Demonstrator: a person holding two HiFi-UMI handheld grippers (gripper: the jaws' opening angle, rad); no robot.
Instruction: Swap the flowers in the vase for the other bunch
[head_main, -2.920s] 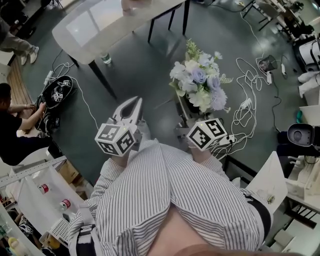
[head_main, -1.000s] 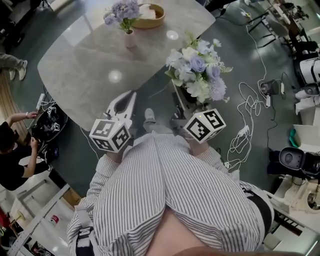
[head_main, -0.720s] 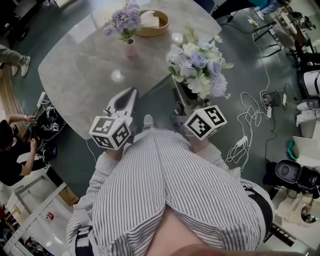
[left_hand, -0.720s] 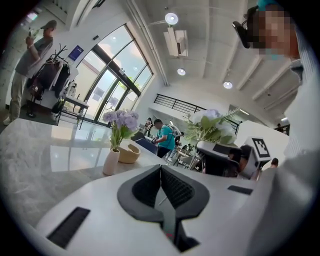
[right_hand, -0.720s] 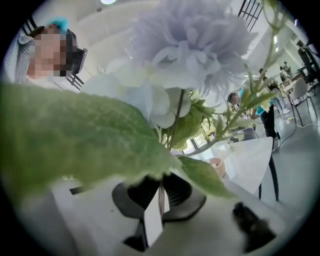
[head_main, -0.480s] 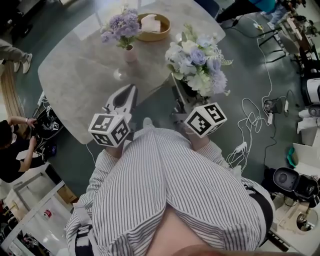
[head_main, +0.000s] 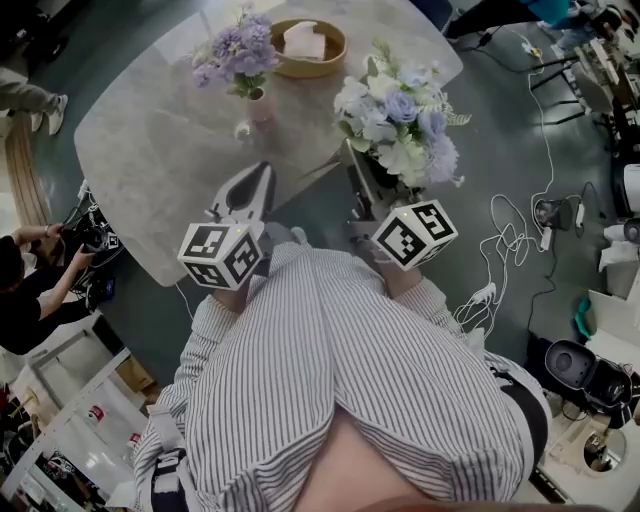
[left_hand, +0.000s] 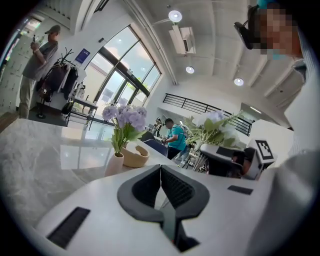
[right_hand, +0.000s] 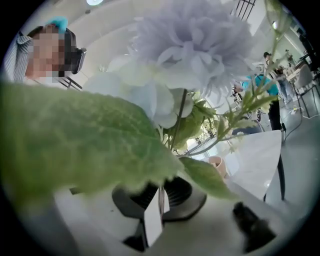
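A small pale vase (head_main: 259, 106) with purple flowers (head_main: 238, 52) stands on the grey marble table (head_main: 160, 150). My right gripper (head_main: 362, 190) is shut on the stems of a white and blue bunch (head_main: 398, 118), which it holds upright over the table's near edge. In the right gripper view the thin stems (right_hand: 161, 192) are pinched between the pads, under a big pale bloom (right_hand: 195, 40) and a leaf (right_hand: 75, 140). My left gripper (head_main: 263, 172) is shut and empty and points at the vase (left_hand: 115, 164). Its pads meet in the left gripper view (left_hand: 161, 169).
A wooden bowl (head_main: 308, 45) sits on the table behind the vase. People crouch on the floor at the left (head_main: 30, 285). Cables (head_main: 520, 215) trail over the floor at the right. A white shelf unit (head_main: 70, 400) stands at the lower left.
The table and vase have come nearer as the person walked up to them. Both grippers kept their grip and their places before the body.
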